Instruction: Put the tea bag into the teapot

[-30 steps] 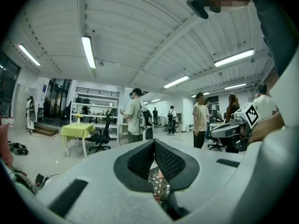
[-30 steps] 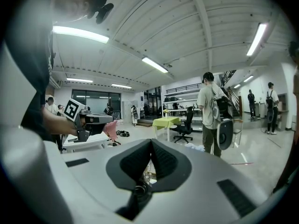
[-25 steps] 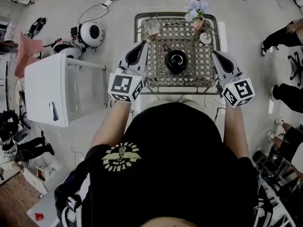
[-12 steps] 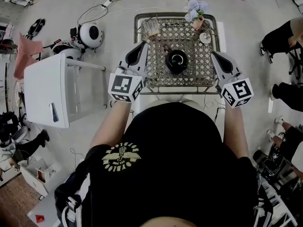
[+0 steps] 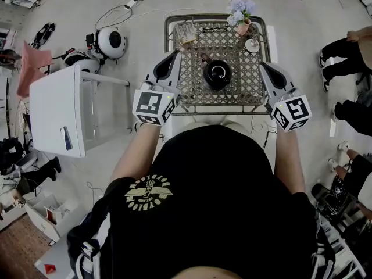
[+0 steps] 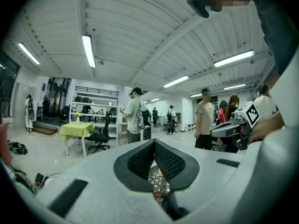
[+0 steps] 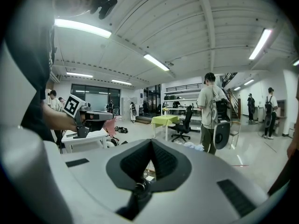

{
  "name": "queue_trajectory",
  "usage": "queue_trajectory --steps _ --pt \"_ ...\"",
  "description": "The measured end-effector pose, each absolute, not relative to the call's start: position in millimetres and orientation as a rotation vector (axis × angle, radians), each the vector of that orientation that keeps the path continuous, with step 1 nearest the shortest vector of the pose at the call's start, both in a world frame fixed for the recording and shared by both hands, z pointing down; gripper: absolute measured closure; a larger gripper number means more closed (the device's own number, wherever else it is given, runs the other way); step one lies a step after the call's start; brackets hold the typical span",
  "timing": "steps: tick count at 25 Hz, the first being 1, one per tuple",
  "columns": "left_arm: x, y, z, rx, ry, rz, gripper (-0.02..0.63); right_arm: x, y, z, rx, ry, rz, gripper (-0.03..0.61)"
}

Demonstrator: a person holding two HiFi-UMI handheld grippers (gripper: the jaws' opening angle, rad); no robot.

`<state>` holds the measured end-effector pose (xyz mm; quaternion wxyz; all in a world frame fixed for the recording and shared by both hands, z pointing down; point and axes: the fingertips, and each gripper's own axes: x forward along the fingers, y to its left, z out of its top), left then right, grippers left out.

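Lattice table (image 5: pixel 247 89): 1 teapot (image 5: pixel 216 74), 1 glass (image 5: pixel 187 34), 1 vase (image 5: pixel 242 27); L gripper (image 5: pixel 176 53), R gripper (image 5: pixel 263 66) fingers pressed together.

Person seen from above: black short-sleeved T-shirt (image 5: pixel 215 202) bearing a round pale-yellow emblem (image 5: pixel 149 192) on its left side. Left gripper (image 5: pixel 175 53) and right gripper (image 5: pixel 263 67): grey tapered shells, each carrying a white cube (image 5: pixel 154 106) printed with black square markers. Jaw pads (image 6: pixel 169 160): black, with a fine mesh texture.
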<state>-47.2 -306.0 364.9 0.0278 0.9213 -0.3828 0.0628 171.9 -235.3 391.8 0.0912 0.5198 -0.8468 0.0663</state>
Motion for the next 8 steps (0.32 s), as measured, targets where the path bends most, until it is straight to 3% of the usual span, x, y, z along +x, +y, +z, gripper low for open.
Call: queue_trajectory --steps 8 --pt "-47.8 -306.7 365.6 2.846 -1.182 0.19 0.618 170.8 -234.9 395.5 1.546 -2.514 0.203 0.569"
